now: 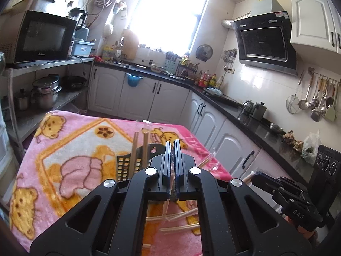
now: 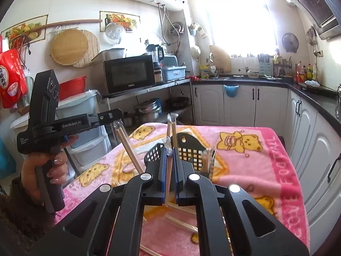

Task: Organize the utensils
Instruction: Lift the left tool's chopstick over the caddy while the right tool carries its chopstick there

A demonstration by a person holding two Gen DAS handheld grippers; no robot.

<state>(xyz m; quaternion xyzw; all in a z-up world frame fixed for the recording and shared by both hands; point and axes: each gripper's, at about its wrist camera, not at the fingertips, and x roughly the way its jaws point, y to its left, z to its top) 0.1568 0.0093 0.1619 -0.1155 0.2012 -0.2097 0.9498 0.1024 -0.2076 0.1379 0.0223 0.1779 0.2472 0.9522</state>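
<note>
Pink bear-print blanket covers the table; black slotted basket is the landmark.

Left wrist view: left gripper has its jaws closed on a clear-wrapped pair of chopsticks, which hangs below the pads, just right of the basket. Two bare chopsticks stand upright in the basket. More wrapped pairs lie on the blanket, nearer the camera than the basket.

Right wrist view: right gripper has its jaws closed on a wrapped pair of chopsticks, whose tips rise above the pads in front of the basket. The left gripper's pair slants left of the basket.

Risk (judgement): the wrapper is slick, so a pair could slide through the pads; a tilted pair may catch the basket rim and tip the basket.
</note>
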